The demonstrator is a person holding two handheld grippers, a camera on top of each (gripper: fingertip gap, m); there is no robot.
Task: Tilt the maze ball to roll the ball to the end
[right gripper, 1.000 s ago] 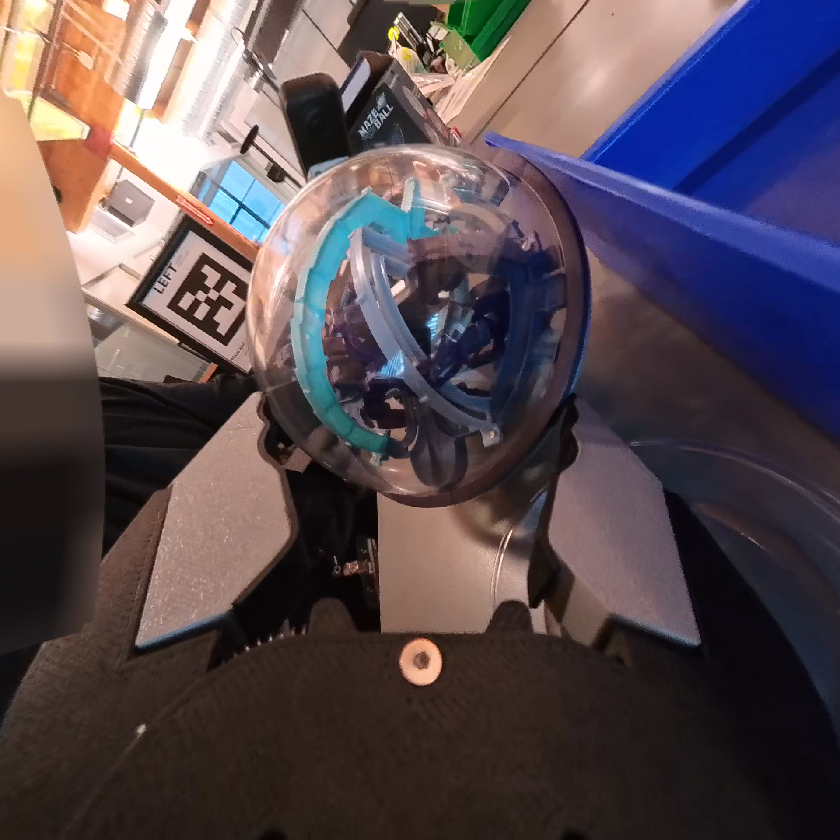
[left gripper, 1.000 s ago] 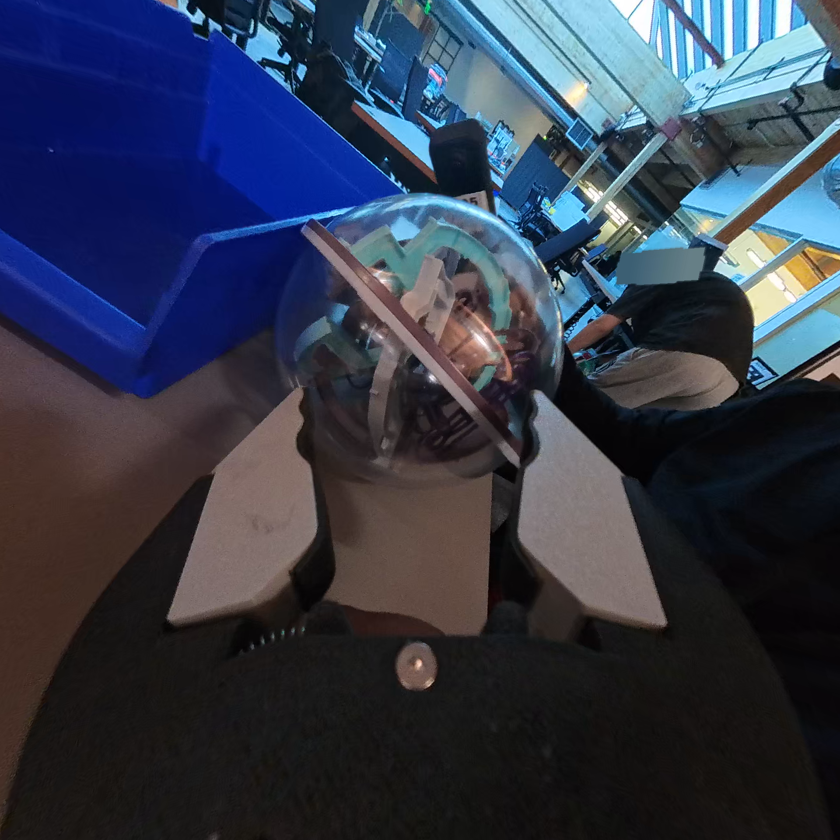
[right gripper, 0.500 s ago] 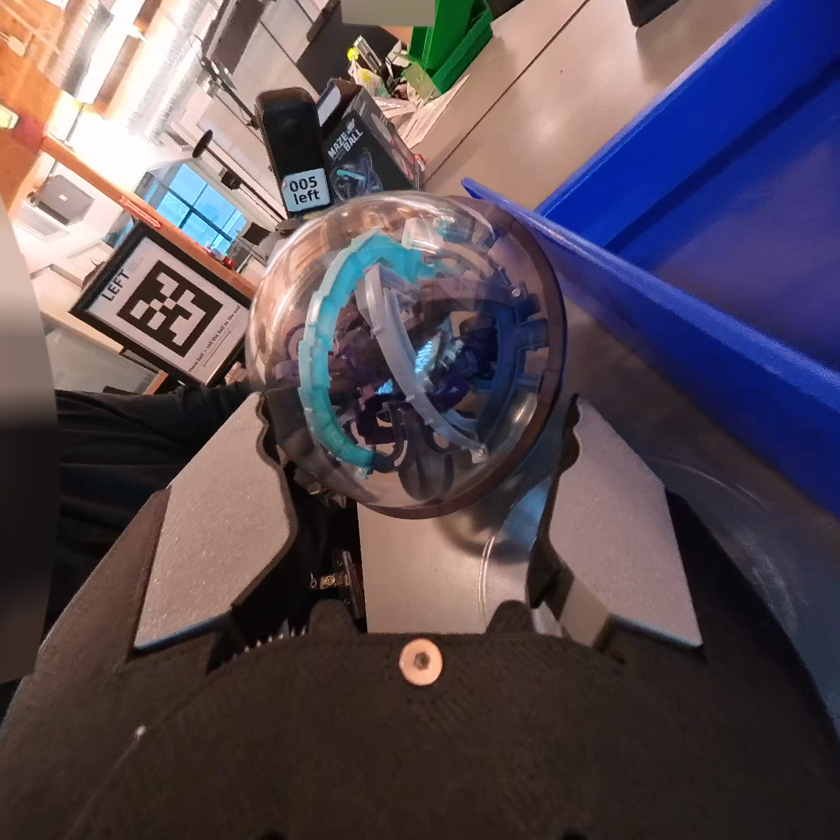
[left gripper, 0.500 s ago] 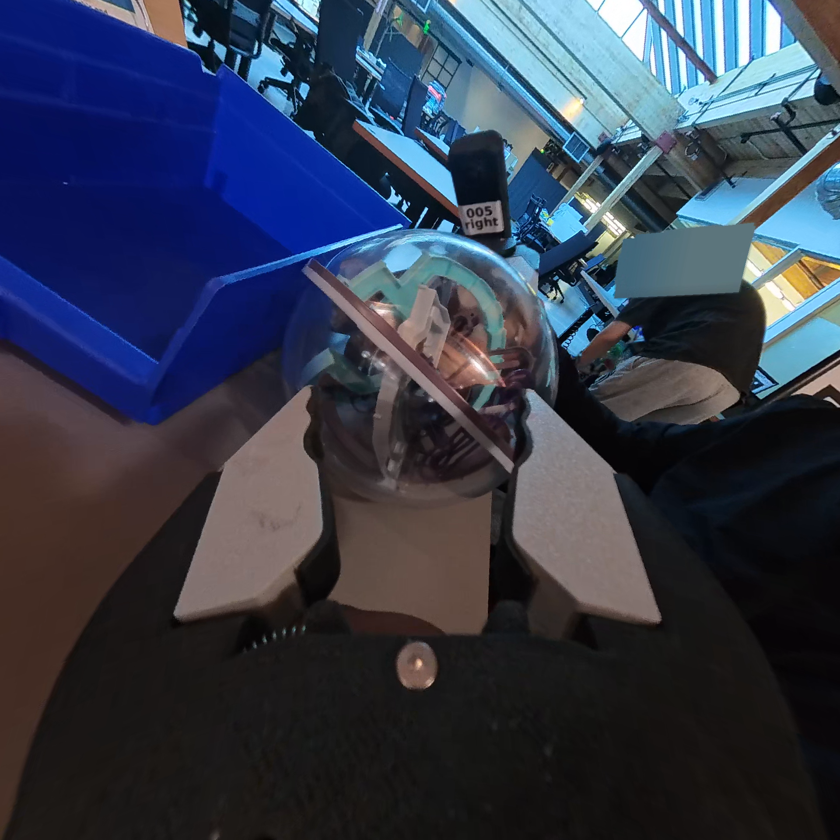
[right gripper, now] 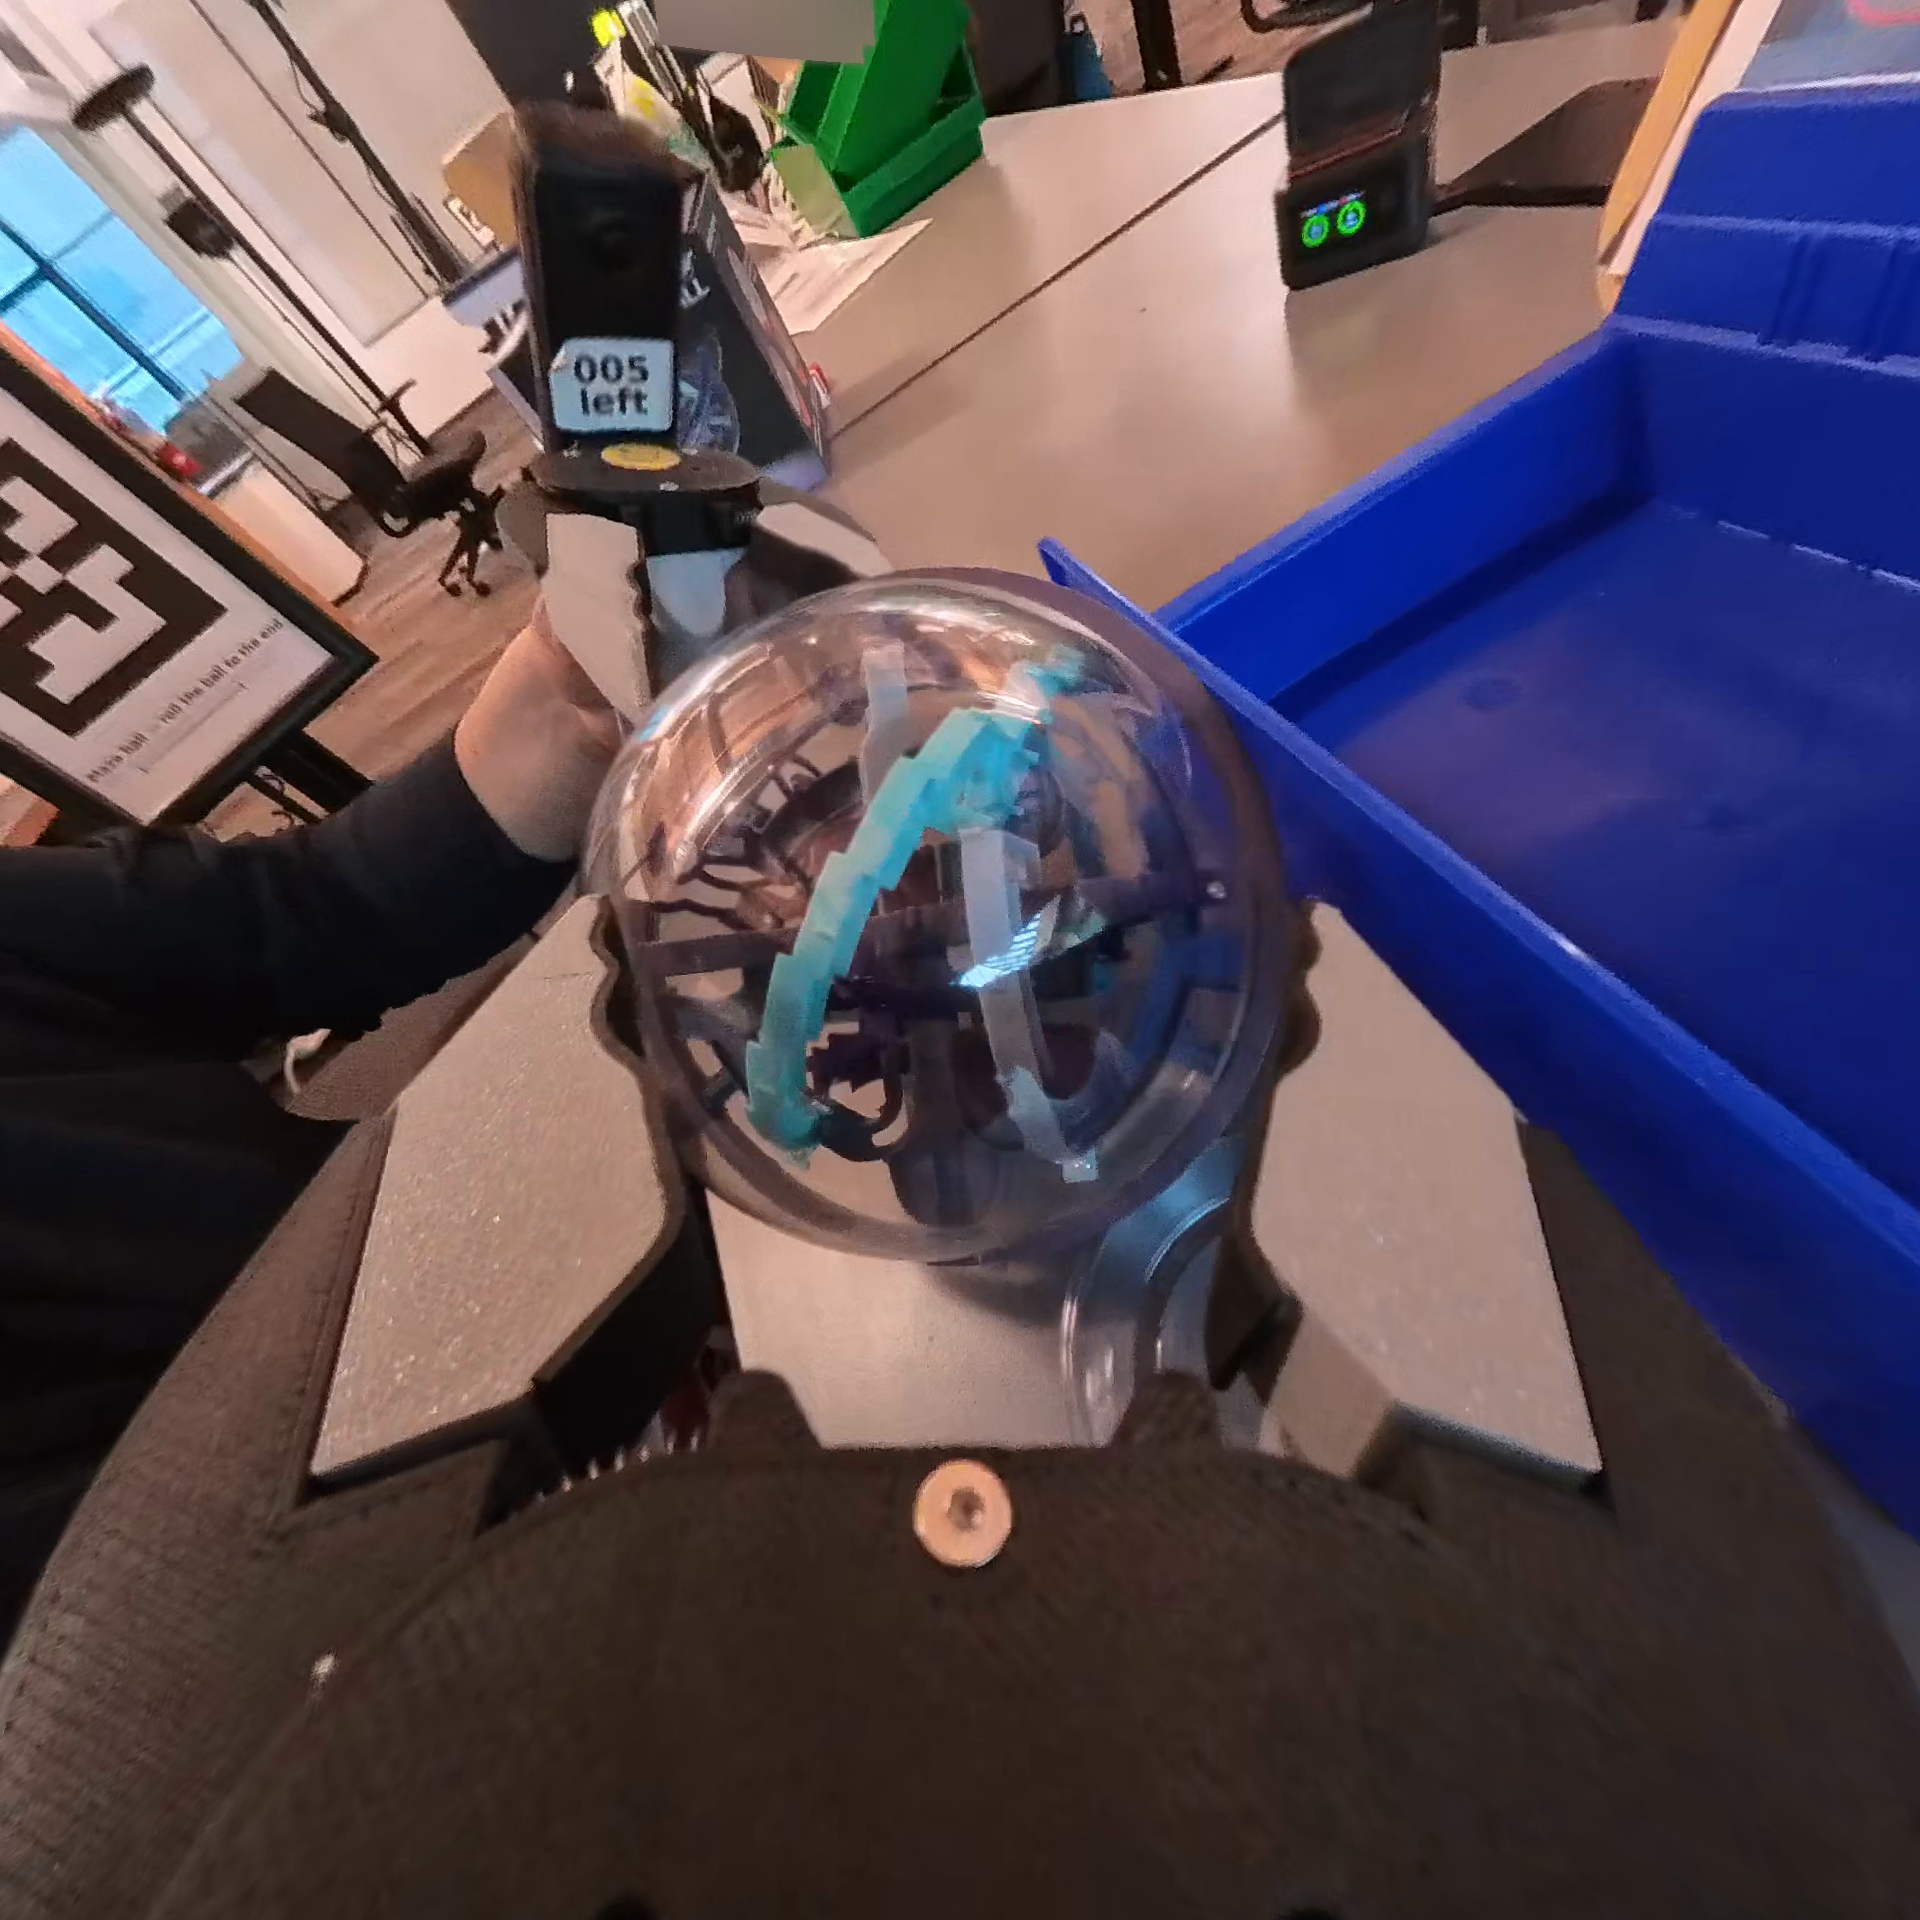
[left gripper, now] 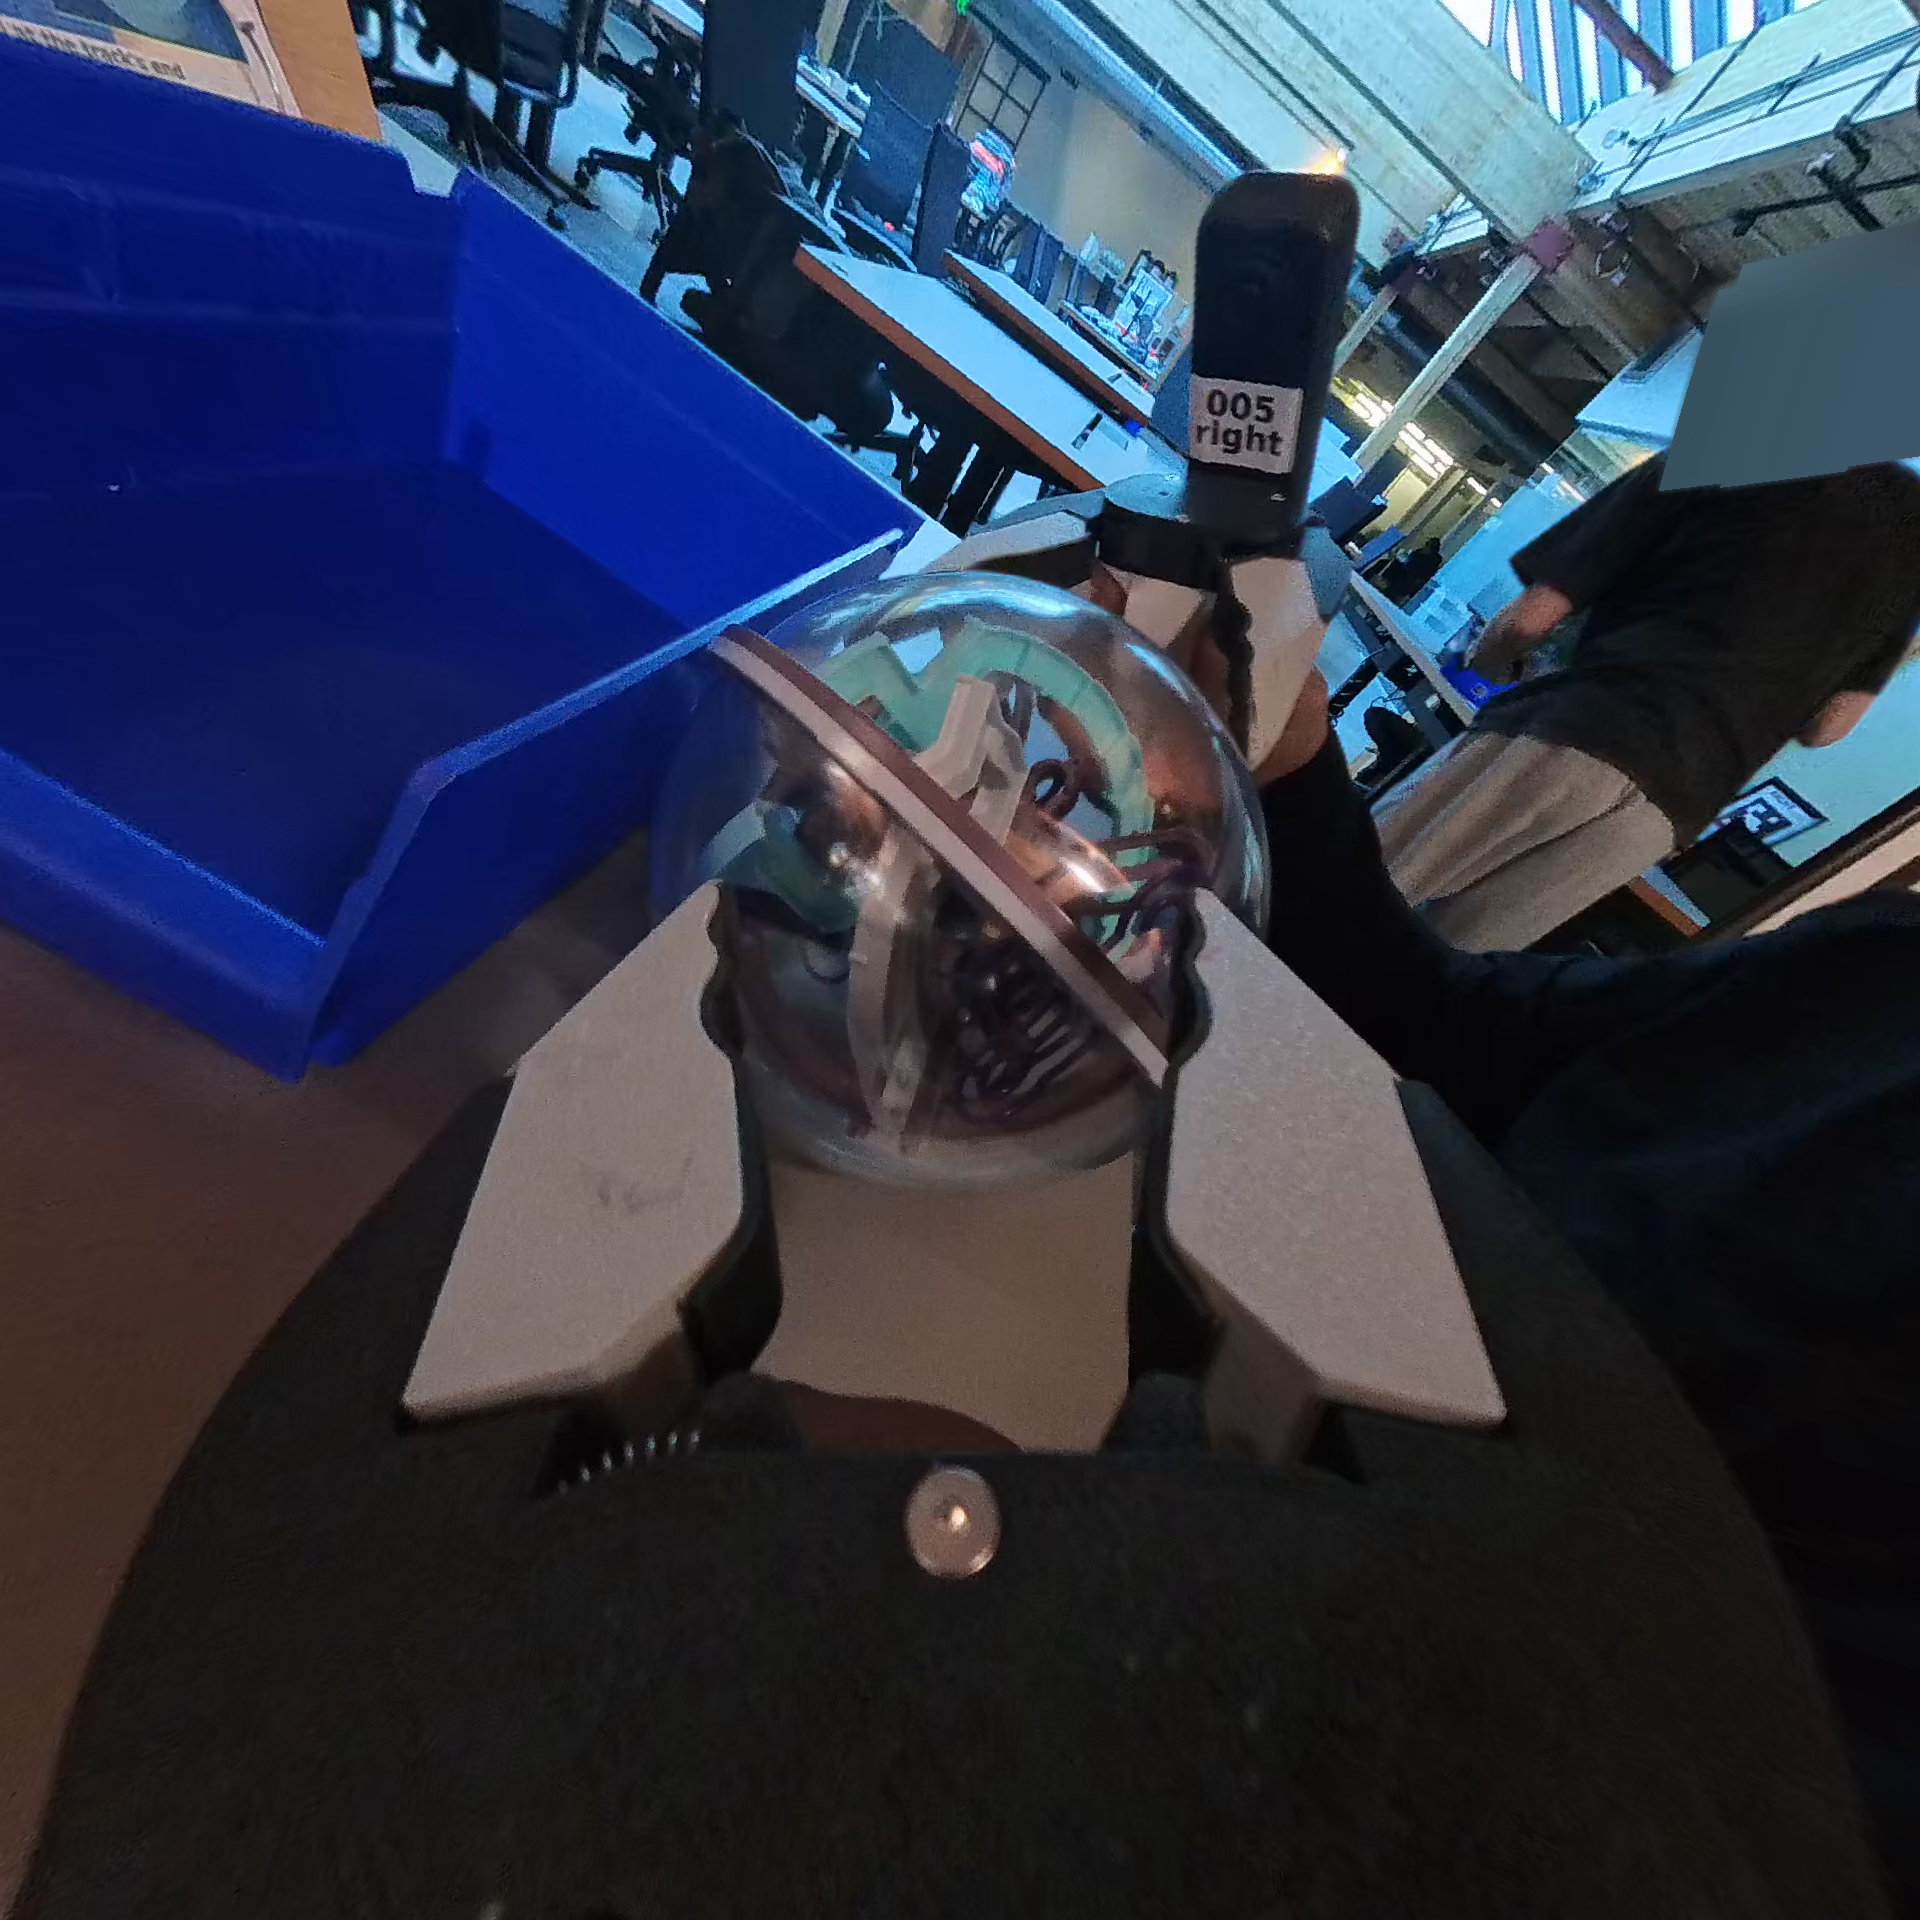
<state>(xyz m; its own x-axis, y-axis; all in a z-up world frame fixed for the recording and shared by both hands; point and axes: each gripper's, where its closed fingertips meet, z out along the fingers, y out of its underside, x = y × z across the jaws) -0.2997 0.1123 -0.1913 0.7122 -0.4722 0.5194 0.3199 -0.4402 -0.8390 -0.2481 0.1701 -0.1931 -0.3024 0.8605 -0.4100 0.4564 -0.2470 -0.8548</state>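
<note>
The maze ball is a clear sphere with teal, white and dark purple tracks inside and a dark rim band. It is held in the air between both grippers, beside the blue bin. My left gripper is shut on its near side, with both pads against the shell. My right gripper is shut on the ball from the opposite side, pads pressed to its flanks. Each view shows the other gripper's camera mount behind the ball: in the left wrist view and in the right wrist view.
A large blue bin stands on the grey-brown table, close to the ball; it also shows in the right wrist view. A clear plastic stand lies below. A black device with green lights and a green bin sit farther off. A person stands behind.
Both grippers have turned with the ball still in them; the right wrist view rolled from sideways to nearly upright. The left fingers closed slightly and now grip nearer the ball's near cap.
</note>
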